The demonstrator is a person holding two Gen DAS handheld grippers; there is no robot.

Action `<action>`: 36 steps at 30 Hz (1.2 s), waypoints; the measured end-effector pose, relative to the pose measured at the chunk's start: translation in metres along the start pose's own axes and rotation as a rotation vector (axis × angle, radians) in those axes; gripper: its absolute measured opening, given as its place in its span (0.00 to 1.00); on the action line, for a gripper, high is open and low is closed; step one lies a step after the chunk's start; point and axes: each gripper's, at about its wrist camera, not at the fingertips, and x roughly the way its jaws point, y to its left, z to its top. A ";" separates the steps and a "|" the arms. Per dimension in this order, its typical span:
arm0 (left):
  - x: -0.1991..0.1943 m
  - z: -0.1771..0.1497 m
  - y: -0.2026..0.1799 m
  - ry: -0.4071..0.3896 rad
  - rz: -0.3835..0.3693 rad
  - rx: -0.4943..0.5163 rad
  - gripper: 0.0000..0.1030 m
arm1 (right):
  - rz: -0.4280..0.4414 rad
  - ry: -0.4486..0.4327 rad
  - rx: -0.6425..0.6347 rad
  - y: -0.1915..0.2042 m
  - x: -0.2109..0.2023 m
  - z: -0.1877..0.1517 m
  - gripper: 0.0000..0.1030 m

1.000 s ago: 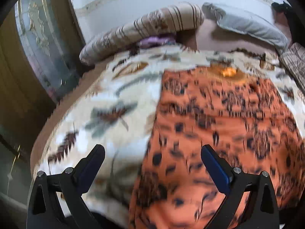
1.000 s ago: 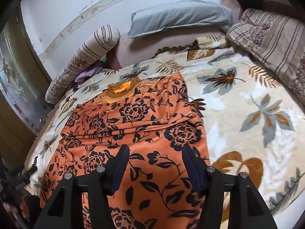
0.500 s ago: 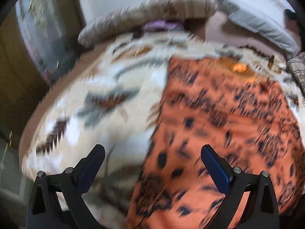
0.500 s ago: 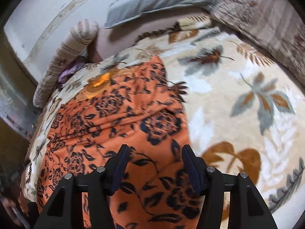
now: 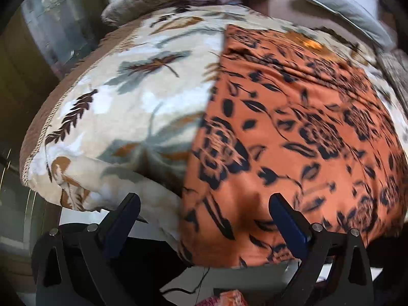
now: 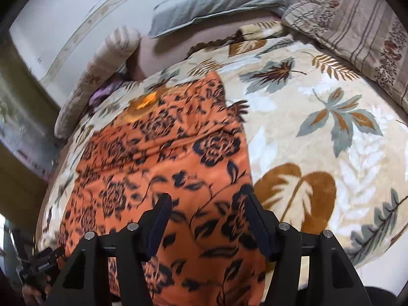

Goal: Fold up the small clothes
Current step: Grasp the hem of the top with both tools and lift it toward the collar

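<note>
An orange garment with a black flower print [image 5: 293, 132] [image 6: 163, 163] lies spread flat on a bed, its near hem hanging over the front edge. My left gripper [image 5: 204, 206] hovers open over the garment's near left corner, where cloth meets blanket. In the right wrist view my right gripper [image 6: 206, 204] stands open above the garment's near right part, close to its right edge. Nothing is pinched in either one. The left gripper's body [image 6: 40, 262] shows small at the lower left of the right wrist view.
A cream blanket with a leaf print [image 6: 318, 127] [image 5: 122, 107] covers the bed. A grey pillow [image 6: 216, 2], a striped bolster [image 6: 102, 71] and a striped cushion [image 6: 357, 25] lie at the far side by the wall. A dark door or cabinet [image 5: 30, 58] stands left.
Both grippers have sunk toward the bed's near edge. The left one tipped downward, so the blanket's front edge and the floor below now show. Neither jaw gap has visibly changed.
</note>
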 end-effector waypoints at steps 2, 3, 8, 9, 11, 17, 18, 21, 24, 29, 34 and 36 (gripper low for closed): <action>-0.002 -0.003 -0.002 -0.002 -0.017 0.015 0.97 | -0.005 0.017 -0.019 0.001 -0.004 -0.008 0.62; -0.003 -0.004 -0.002 -0.004 -0.021 0.025 0.97 | -0.009 0.025 -0.025 0.000 -0.006 -0.012 0.62; -0.003 -0.004 0.014 -0.010 -0.020 0.031 0.97 | -0.009 0.072 -0.021 -0.008 -0.015 -0.025 0.62; -0.002 -0.004 0.020 -0.006 -0.022 0.026 0.97 | -0.003 0.085 -0.015 -0.010 -0.018 -0.028 0.62; 0.003 -0.004 0.030 0.013 -0.029 0.015 0.97 | -0.001 0.097 -0.015 -0.012 -0.021 -0.032 0.63; 0.007 -0.010 0.044 0.052 -0.096 -0.008 0.97 | 0.019 0.131 0.005 -0.017 -0.028 -0.043 0.67; 0.006 -0.011 0.043 0.050 -0.118 -0.005 0.97 | 0.025 0.146 0.015 -0.018 -0.027 -0.045 0.67; 0.002 -0.013 0.037 0.037 -0.174 0.020 0.84 | 0.024 0.169 0.031 -0.019 -0.022 -0.049 0.67; 0.003 -0.012 0.028 0.035 -0.222 0.048 0.75 | 0.034 0.182 0.054 -0.021 -0.019 -0.050 0.67; 0.011 -0.010 0.030 0.060 -0.223 0.040 0.51 | 0.039 0.191 0.075 -0.023 -0.018 -0.051 0.67; 0.001 -0.012 0.033 0.083 -0.214 0.039 0.49 | 0.048 0.205 0.127 -0.035 -0.020 -0.053 0.67; -0.008 -0.014 0.036 0.076 -0.229 0.036 0.52 | 0.054 0.211 0.141 -0.039 -0.021 -0.054 0.70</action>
